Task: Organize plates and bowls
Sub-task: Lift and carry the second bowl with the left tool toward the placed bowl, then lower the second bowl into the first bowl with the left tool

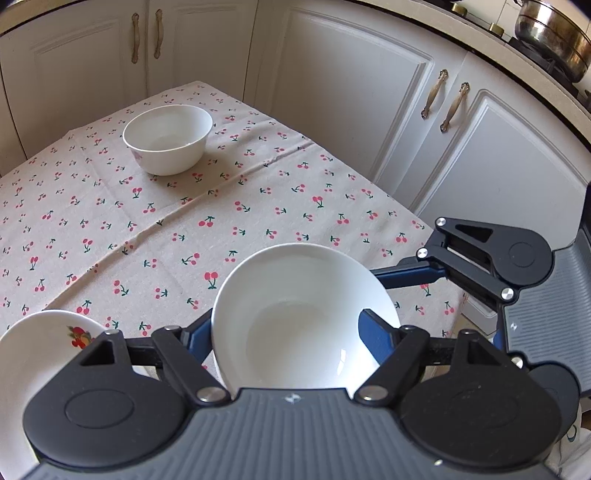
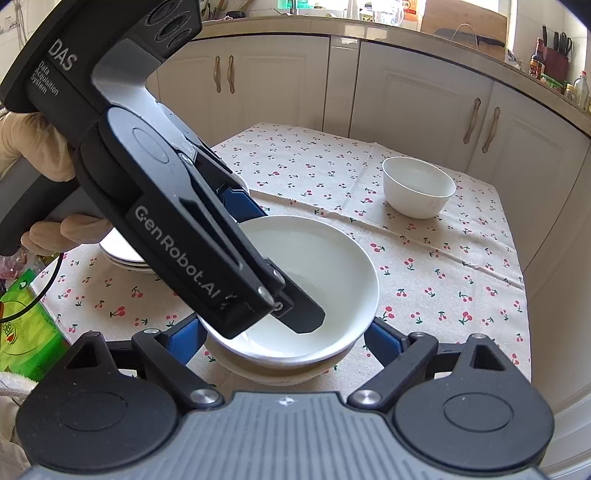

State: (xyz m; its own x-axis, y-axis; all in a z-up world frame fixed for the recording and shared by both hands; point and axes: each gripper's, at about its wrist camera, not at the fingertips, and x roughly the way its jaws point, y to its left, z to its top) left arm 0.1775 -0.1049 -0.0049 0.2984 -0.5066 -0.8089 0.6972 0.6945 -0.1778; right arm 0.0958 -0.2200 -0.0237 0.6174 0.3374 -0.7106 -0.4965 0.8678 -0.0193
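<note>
A white bowl (image 1: 295,295) sits nested in a second white bowl (image 2: 280,374) on the cherry-print tablecloth. My right gripper (image 2: 285,325) clasps the top bowl (image 2: 332,266) on both sides just under its rim. One of its blue fingers (image 1: 406,274) reaches behind that bowl. My left gripper (image 1: 286,314) straddles the bowl's wall with its fingers wide apart, one outside the far rim and one inside the bowl, not pinching it. A third white bowl (image 1: 168,138) stands alone at the far end. White plates (image 2: 122,254) are stacked behind the left gripper (image 2: 291,267).
A fruit-print plate (image 1: 37,354) lies near the table's left edge. White cabinet doors (image 1: 351,92) close in behind and beside the table. A steel pot (image 1: 554,33) sits on the stove. A green packet (image 2: 22,325) lies off the table's left side. A gloved hand (image 2: 40,147) holds the left gripper.
</note>
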